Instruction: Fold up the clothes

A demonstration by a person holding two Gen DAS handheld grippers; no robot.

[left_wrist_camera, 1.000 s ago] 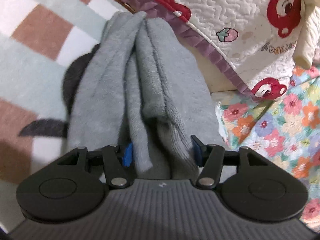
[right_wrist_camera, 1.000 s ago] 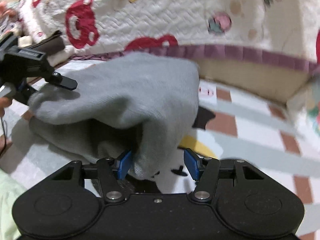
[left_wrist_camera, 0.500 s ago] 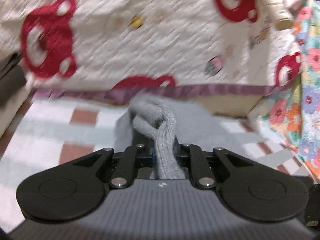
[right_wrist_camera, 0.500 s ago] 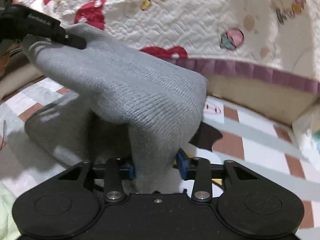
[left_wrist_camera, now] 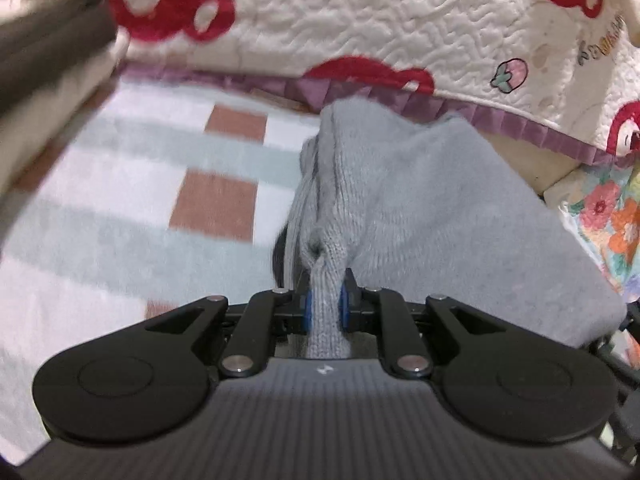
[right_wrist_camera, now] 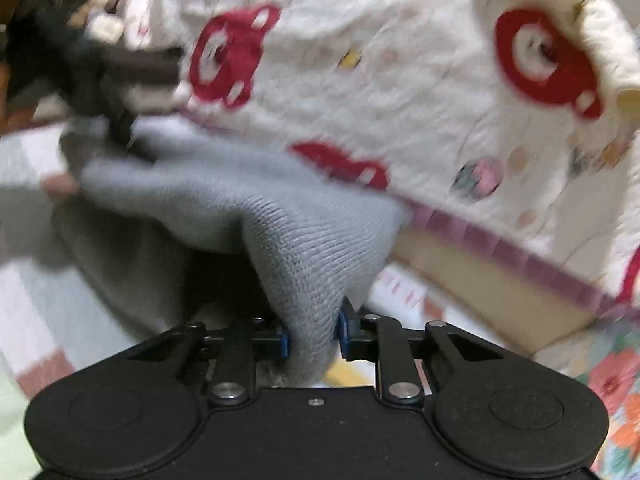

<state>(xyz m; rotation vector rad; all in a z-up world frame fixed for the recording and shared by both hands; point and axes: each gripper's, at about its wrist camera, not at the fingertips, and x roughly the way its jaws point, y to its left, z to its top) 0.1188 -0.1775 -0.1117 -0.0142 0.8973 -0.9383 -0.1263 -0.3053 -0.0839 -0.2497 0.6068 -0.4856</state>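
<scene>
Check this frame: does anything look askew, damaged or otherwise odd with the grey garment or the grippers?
Nothing stands out. The left gripper and right gripper are each shut on a bunched edge of the grey knitted garment, which hangs between them over the checked pink, brown and pale green blanket. No tear shows. Motion blur hides fine detail.

The right gripper point(right_wrist_camera: 311, 338) is pinching a fold of the grey knit point(right_wrist_camera: 304, 248), lifting it before the quilt point(right_wrist_camera: 400, 92).

white bear-print quilt point(left_wrist_camera: 400, 20) overhangs a checked blanket point(left_wrist_camera: 132, 200); floral fabric point(left_wrist_camera: 612, 220), perhaps bedding.
</scene>
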